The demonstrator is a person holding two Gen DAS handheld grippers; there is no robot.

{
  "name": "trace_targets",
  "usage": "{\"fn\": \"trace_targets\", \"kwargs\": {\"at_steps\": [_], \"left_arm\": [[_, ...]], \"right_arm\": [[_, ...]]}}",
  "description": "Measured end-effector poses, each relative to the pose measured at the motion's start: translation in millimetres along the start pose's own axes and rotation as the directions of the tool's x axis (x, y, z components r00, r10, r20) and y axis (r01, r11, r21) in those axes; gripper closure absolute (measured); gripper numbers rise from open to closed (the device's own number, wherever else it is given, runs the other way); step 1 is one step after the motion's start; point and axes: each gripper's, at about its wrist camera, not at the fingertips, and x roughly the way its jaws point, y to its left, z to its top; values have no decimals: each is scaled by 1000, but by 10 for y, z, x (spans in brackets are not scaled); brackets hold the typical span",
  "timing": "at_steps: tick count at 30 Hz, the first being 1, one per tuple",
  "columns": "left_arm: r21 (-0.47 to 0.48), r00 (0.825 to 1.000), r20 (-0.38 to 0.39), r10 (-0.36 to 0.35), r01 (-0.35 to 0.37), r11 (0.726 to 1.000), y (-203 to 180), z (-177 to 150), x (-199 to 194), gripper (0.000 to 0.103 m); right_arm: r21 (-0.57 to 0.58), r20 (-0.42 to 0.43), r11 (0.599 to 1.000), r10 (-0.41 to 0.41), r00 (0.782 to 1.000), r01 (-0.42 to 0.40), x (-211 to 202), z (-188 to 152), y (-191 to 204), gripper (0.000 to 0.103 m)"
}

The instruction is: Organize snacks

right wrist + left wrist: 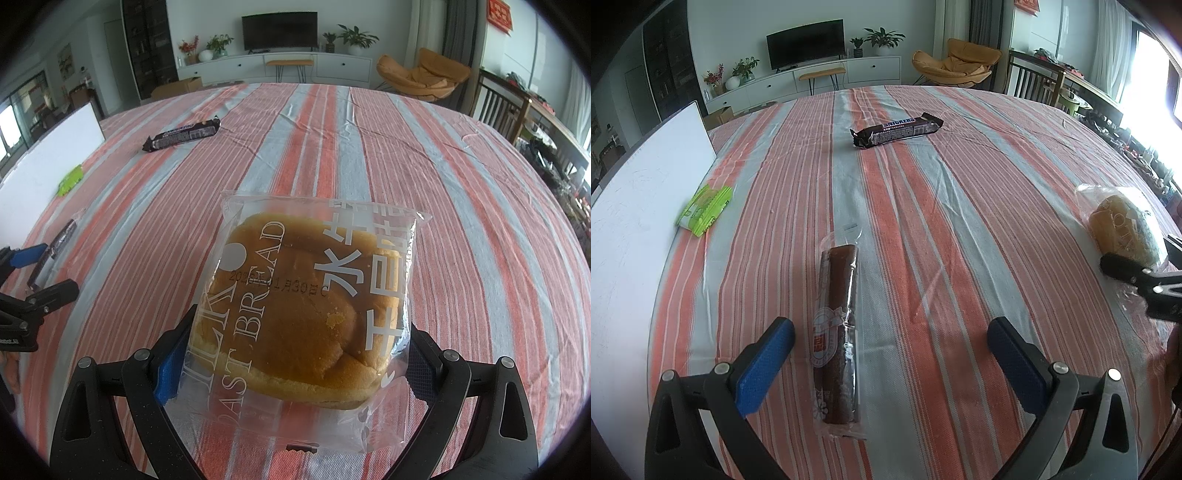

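Striped cloth [960,221] in orange and grey covers the table, with a living room behind it. On it lie a Snickers bar [897,130], a green packet [705,210] at the edge of a white board [646,206], and a long brown roll [837,332] in clear wrap.

The right gripper [295,365] has its blue pads against both sides of the bread [306,306], a round golden bun in a clear bag printed in white. It looks clamped on the bag, though how firmly cannot be told. The bread sits between the fingers, low over the cloth on the right of the table; whether it is lifted clear is not certain.

The left gripper [890,350] is spread wide and holds nothing, with the roll lying between its fingers, nearer the left one.

The step in hand appears to be carrying the bread to where the snacks are gathered, perhaps the board. Squeeze gently: the bun is soft and will crush, and the slick bag may slip. Keep it level and lift before moving sideways, staying clear of the left gripper.
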Motion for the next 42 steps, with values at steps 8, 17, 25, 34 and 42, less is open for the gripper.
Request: {"fn": "trace_targets", "kwargs": {"at_steps": [8, 17, 25, 34, 42], "left_arm": [[0, 1000, 0, 0, 0, 1000, 3, -4, 6, 0], [-3, 989, -132, -65, 65, 998, 131, 150, 37, 0], [-97, 983, -170, -71, 55, 994, 506, 115, -51, 1], [-15, 993, -92, -67, 66, 998, 407, 121, -101, 84], [-259, 945, 94, -315, 328, 908, 820, -16, -910, 84]], "right_arm": [[114, -80, 986, 133, 988, -124, -185, 271, -207, 8], [164, -173, 985, -33, 984, 61, -298, 419, -3, 8], [12, -241, 980, -190, 952, 198, 131, 273, 325, 11], [58, -174, 997, -36, 984, 47, -370, 287, 133, 26], [68, -70, 981, 185, 980, -180, -722, 842, 678, 26]]}}
